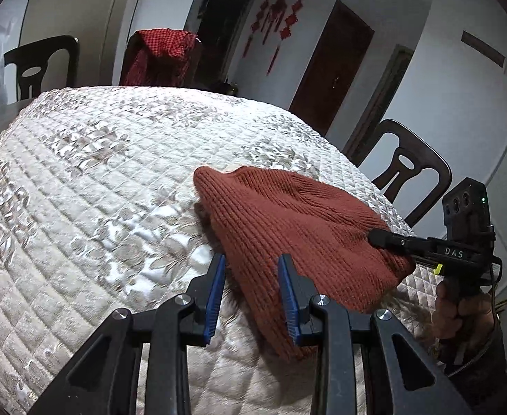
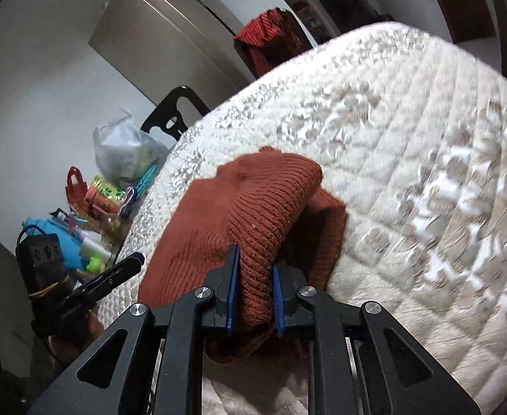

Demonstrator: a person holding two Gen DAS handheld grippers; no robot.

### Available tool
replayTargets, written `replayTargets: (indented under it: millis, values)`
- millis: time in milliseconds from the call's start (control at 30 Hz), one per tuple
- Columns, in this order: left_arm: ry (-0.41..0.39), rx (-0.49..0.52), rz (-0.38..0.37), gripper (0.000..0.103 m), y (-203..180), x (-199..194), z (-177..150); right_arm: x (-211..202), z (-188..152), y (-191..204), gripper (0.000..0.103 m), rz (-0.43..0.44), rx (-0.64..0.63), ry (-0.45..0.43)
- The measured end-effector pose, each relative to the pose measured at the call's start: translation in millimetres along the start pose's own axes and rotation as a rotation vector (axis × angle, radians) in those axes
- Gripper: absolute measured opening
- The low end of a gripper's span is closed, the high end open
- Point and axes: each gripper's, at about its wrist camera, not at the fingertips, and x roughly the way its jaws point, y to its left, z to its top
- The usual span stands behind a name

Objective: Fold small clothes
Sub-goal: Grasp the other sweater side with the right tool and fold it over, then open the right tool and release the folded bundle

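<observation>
Nearest the lens in the right wrist view: blue pads (image 2: 233,276) of the right hand-held gripper (image 2: 255,257), drawn narrow and clamped on a bunched ribbed edge of the rust-red knit garment (image 2: 191,238). Grips both faces of the cloth, with no gap between pad and knit. Carries that end clear of the quilted surface (image 1: 80,173), judging by the dark shadow beneath it.

Location of the garment: on the right half of the surface as the left wrist view frames it, close to the near edge. Long axis: from the rounded end toward the middle of the surface, running down to the pinched end at the near right edge. Lies directly ahead of both hand-held grippers; held at its right end only.

Left hand-held gripper (image 1: 251,257): jaws moderately apart, nothing pressed between them. Shows mostly bare quilt in the gap, with the garment's near-left border just behind the right-side finger. Nearer of the two to the free corner, so best placed to take it.

Coming move, as a judgement: close the left jaws on that near-left border, then carry both ends together across the long axis. Risk: loose knit slipping past open pads if closed too far short of the edge.
</observation>
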Motion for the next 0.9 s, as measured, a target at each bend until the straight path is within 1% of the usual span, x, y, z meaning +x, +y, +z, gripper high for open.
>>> replayTargets:
  millis: [33,100,167,200,300,400,467,533,567,633,667,700,733,767,900]
  values:
    - [0.002,0.006,-0.005,0.034,-3,3,1,2,-1,-3,0.017,-0.001,0.006,0.007]
    - [0.017,0.015,-0.012,0.034,-6,11,2,12,-7,-13,0.018,-0.008,0.03,0.052]
    - [0.04,0.023,-0.014,0.034,-9,19,-1,10,-9,-18,0.026,0.004,0.066,0.04]
    - [0.049,0.029,-0.015,0.034,-11,21,-3,5,-8,-18,0.026,-0.002,0.065,0.021]
    - [0.052,0.045,-0.008,0.035,-14,21,-5,-18,-1,-8,0.026,-0.067,0.009,-0.055]
    - [0.037,0.05,-0.012,0.035,-18,20,4,-30,6,15,0.026,-0.045,-0.069,-0.108]
    - [0.01,0.08,-0.003,0.035,-27,19,14,-23,8,27,0.026,-0.041,-0.118,-0.098]
    - [-0.007,0.109,-0.012,0.035,-36,25,21,-7,9,32,0.026,-0.058,-0.149,-0.065]
    - [0.0,0.117,-0.01,0.035,-37,30,22,4,9,32,0.026,-0.084,-0.153,-0.043]
    - [0.048,0.12,0.01,0.035,-34,46,17,16,6,27,0.026,-0.129,-0.158,-0.018]
    - [0.071,0.123,0.024,0.035,-32,53,12,22,3,22,0.024,-0.166,-0.165,-0.003]
    - [0.073,0.13,0.028,0.035,-30,56,7,24,-1,17,0.02,-0.193,-0.17,0.003]
    - [0.044,0.146,0.024,0.035,-30,53,3,22,-3,14,0.019,-0.178,-0.171,-0.009]
    - [0.039,0.152,0.026,0.035,-32,51,0,20,-4,10,0.019,-0.167,-0.163,-0.012]
    - [0.048,0.146,0.044,0.035,-34,49,2,18,0,11,0.019,-0.172,-0.159,-0.002]
